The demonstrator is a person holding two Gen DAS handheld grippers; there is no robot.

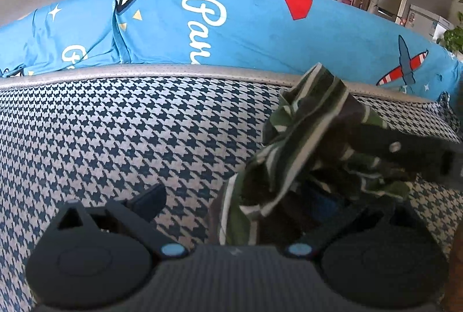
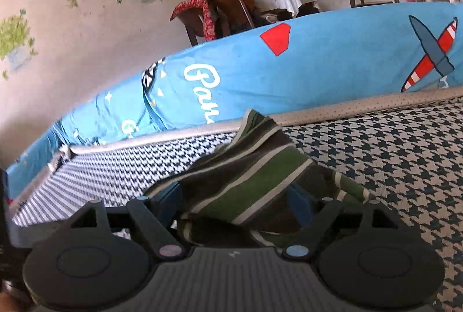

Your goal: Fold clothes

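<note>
Striped garment (image 2: 246, 181) bunched near far edge of houndstooth cushion (image 1: 115, 138); gripped by right gripper (image 2: 234, 207); left gripper (image 1: 240, 202) spread wide around garment.

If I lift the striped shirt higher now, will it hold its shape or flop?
Probably flop: the striped shirt already bunches and drapes in soft folds. It looks thin, so likely light. The houndstooth cover looks textured, so dragging may snag rather than slide.

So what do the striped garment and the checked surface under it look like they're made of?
Striped garment: soft knit, probably cotton jersey; matte, and it bunches in limp folds. Houndstooth surface: woven upholstery-type cloth, with a coarse visible weave and flat finish. Its edging looks like perforated leatherette, though that is uncertain.
</note>
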